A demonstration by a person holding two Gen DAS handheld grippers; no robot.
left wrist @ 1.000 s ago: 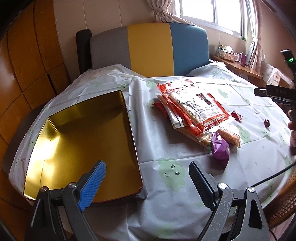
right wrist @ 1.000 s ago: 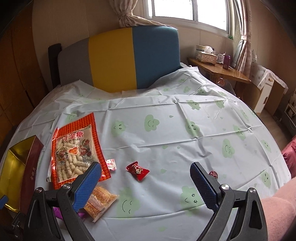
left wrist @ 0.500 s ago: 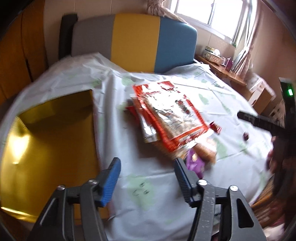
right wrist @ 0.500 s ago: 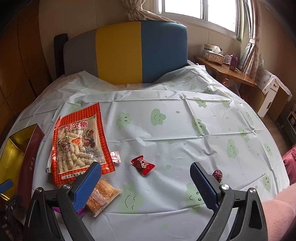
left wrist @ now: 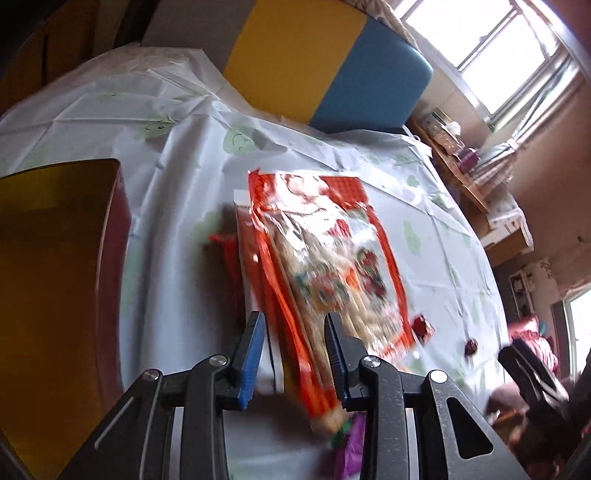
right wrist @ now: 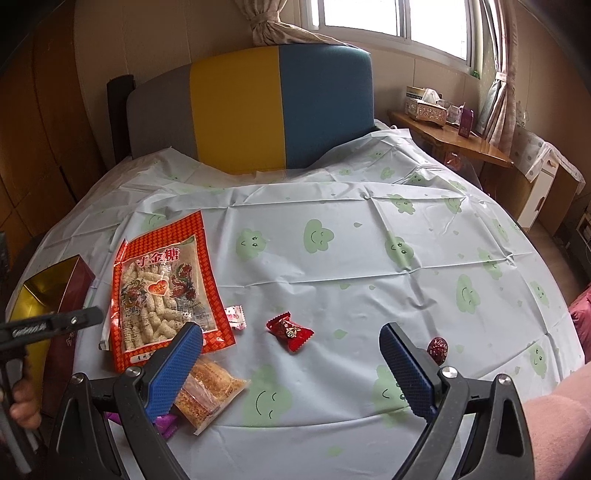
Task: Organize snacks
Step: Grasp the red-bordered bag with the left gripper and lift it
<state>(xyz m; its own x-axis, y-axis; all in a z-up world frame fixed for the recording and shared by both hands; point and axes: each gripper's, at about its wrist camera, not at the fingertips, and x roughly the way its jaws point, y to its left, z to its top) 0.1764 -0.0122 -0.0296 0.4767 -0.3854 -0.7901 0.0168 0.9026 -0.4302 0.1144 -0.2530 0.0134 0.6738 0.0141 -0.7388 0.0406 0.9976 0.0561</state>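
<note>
We're on the pick step: left gripper (left wrist: pixel 295 347) jaws closing around the near edge of the red snack bag (left wrist: pixel 325 254) lying on the bench (right wrist: pixel 369 243), not yet pinching. Right gripper (right wrist: pixel 291 365) wide open, empty. Next, probably lift it into the gold box (left wrist: pixel 55 277).

Daylight pours through the window (right wrist: pixel 391 18) with a tied-back curtain (right wrist: pixel 267 16). A grey-yellow-blue headboard (right wrist: pixel 258 110) – or maybe a sofa back – sits against the beige wall (right wrist: pixel 147 40), wooden side shelf (right wrist: pixel 454 142) on the right.
</note>
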